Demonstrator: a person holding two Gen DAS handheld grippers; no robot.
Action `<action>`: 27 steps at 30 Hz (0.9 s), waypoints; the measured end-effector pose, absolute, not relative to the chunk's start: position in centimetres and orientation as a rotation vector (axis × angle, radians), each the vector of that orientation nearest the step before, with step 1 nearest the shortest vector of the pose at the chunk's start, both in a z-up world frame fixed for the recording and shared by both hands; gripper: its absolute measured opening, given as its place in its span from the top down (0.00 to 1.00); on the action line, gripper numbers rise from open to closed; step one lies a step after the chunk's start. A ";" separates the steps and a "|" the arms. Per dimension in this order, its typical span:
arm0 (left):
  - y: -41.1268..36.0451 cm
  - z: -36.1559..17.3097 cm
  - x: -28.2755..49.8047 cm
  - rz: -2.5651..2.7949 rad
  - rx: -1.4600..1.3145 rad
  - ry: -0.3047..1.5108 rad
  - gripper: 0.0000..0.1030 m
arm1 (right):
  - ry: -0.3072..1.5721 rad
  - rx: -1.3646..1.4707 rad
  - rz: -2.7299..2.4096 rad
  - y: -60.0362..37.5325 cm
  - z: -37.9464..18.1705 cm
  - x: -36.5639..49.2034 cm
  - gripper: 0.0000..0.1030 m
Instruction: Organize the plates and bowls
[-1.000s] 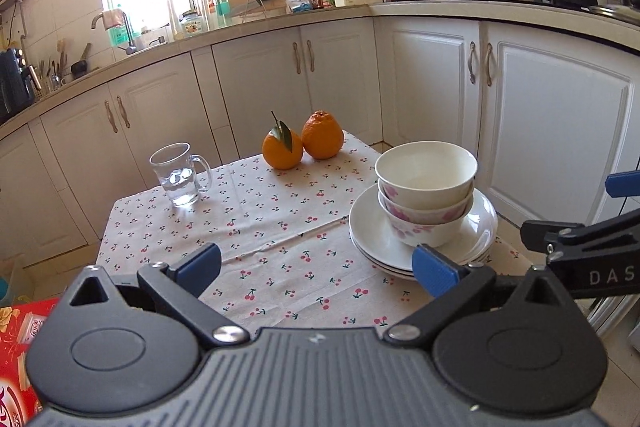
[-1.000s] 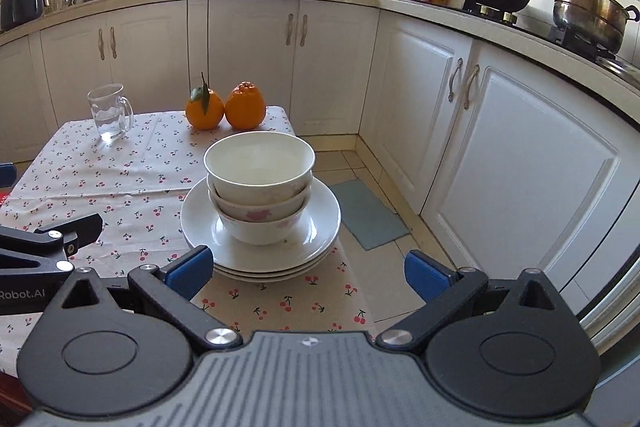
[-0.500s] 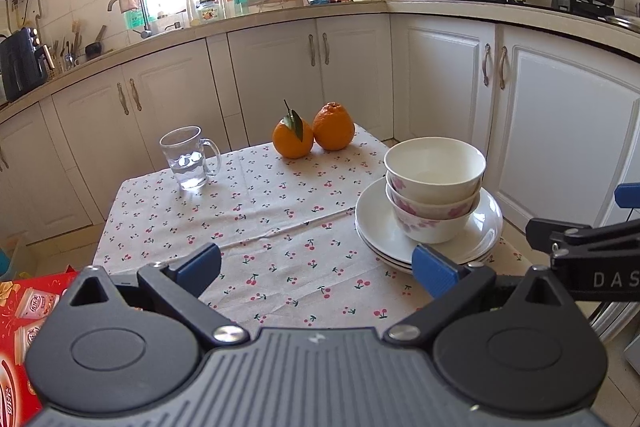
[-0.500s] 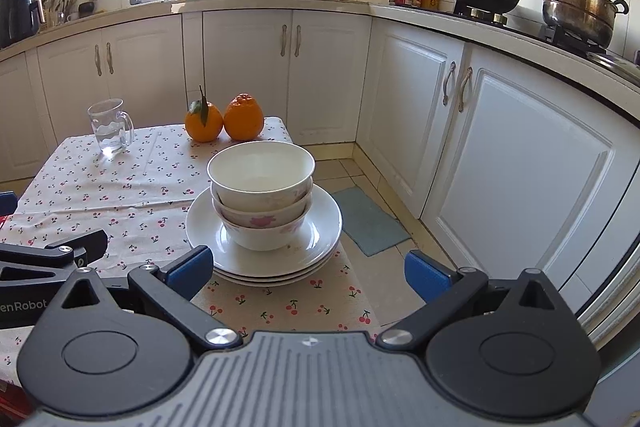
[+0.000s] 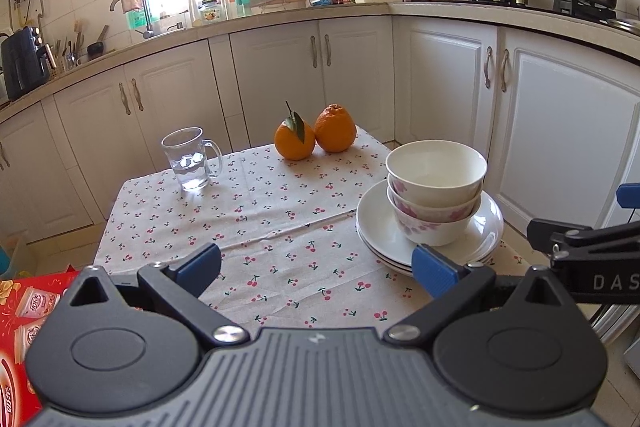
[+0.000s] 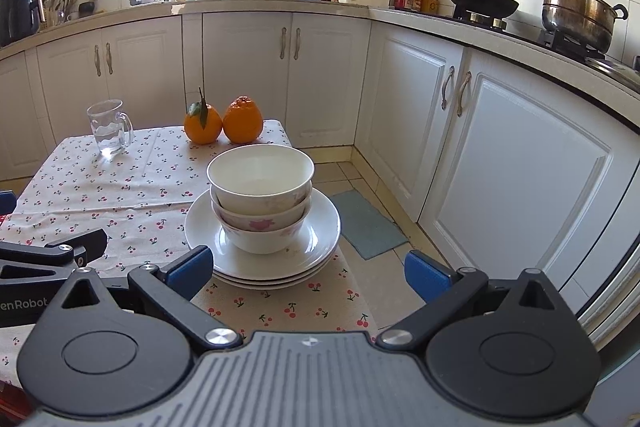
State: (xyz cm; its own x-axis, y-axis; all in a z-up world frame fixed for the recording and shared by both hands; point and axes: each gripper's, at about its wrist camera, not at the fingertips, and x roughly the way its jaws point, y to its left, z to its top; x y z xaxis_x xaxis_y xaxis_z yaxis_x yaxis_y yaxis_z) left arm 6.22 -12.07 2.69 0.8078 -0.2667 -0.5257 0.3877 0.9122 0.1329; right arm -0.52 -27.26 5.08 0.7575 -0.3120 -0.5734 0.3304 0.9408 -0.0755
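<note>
Nested white bowls [image 5: 436, 187] [image 6: 261, 195] with pink flowers stand on a stack of white plates [image 5: 376, 223] [image 6: 204, 231] at the right edge of the small table. My left gripper [image 5: 316, 267] hangs open over the cloth, short of the stack and to its left, holding nothing. My right gripper [image 6: 306, 269] is open too, just in front of the plates, its left finger near the plate rim and its right finger out past the table edge. Each gripper shows at the side of the other's view.
The table has a cherry-print cloth [image 5: 248, 219]. A glass mug [image 5: 190, 159] stands at its far left, two oranges [image 5: 314, 139] at the far edge. White cabinets [image 6: 520, 163] run behind and to the right. A red box [image 5: 18, 311] lies low left.
Both views have tilted up and eased back slightly, so the table and stack sit lower in frame. The bowls and plates have not moved. Both grippers remain open.
</note>
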 end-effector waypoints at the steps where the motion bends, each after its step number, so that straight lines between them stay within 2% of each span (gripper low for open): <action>1: -12.1 2.7 6.2 -0.353 0.239 0.523 0.02 | 0.618 0.031 -0.351 -27.3 5.1 -0.5 0.00; 27: -12.0 2.7 6.4 -0.350 0.233 0.529 0.02 | 0.612 0.026 -0.356 -27.0 5.1 -0.6 0.00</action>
State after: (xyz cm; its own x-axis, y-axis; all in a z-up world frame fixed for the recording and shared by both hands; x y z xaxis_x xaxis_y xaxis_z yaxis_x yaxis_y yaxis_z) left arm 6.35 -12.01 2.68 0.8062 -0.2651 -0.5289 0.3837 0.9148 0.1264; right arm -0.63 -26.99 5.11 0.7595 -0.3193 -0.5668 0.3347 0.9389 -0.0803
